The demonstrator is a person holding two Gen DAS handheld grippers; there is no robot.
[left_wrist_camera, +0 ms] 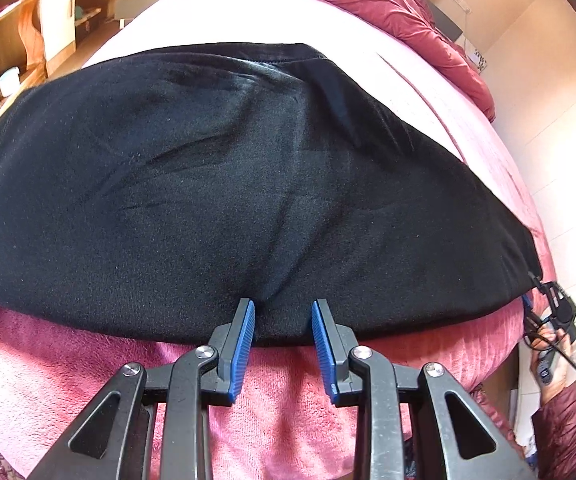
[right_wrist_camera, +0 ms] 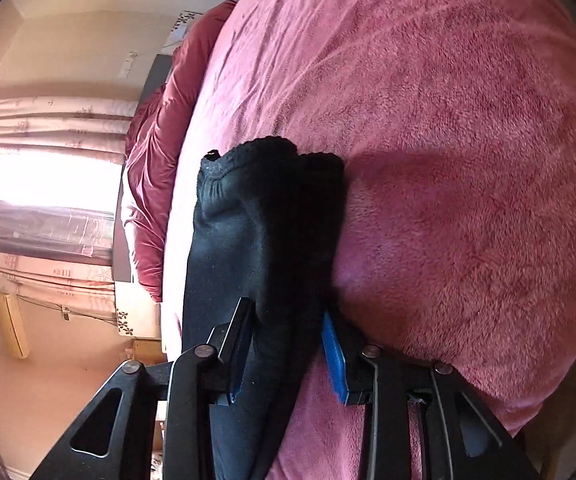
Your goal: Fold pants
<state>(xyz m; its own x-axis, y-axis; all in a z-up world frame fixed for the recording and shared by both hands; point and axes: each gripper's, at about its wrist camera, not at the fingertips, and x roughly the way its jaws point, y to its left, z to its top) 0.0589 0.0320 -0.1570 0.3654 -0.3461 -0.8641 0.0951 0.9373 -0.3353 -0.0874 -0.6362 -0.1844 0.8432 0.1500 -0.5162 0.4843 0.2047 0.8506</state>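
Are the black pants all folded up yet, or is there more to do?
Not yet. The black pants already lie spread fairly flat on the pink blanket. The right tongs pinch a bunched end of them, and the left tongs sit at the near edge with cloth between their pads, though a firm pinch isn't clear. Probably left: bringing that end over and smoothing the fold.

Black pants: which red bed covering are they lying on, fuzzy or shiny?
The fuzzy pink fleece blanket. The black pants lie spread on it; the shiny dark red quilt is bunched at the bed's far end, clear of them.
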